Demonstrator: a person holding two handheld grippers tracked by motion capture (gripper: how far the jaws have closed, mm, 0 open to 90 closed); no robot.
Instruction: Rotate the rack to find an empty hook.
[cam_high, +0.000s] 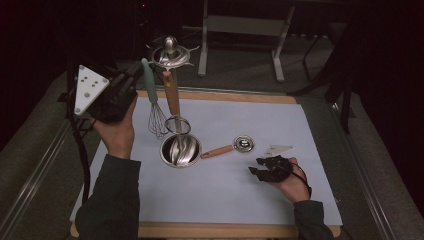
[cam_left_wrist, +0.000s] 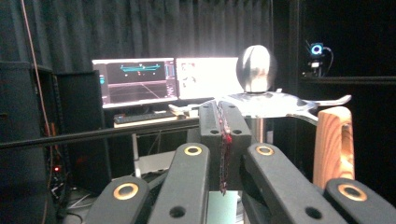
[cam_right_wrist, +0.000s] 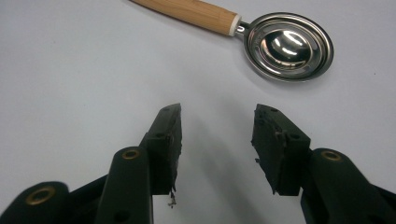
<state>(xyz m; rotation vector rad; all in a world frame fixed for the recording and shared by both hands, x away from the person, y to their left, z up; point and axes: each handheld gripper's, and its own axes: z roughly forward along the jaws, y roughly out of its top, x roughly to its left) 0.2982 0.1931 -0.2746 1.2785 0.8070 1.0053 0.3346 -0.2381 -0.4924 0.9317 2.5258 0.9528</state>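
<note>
Your left gripper (cam_high: 131, 75) is raised over the table's far left corner, its jaws clamped tight on the mint handle of the whisk (cam_high: 152, 100), whose wires hang down toward the mat (cam_high: 240, 200). Just right of the whisk, a wood-handled strainer (cam_high: 172, 100) hangs from the metal rack (cam_high: 170, 54) at the far edge, its lower end over the steel bowl (cam_high: 180, 150) near the mat's middle. Something shiny and metal lies in the bowl; what it is you cannot tell. A wood-handled scoop (cam_high: 235, 146) lies right of the bowl. Your right gripper (cam_high: 260, 167) rests on the mat near the scoop, jaws spread with nothing between them.
</note>
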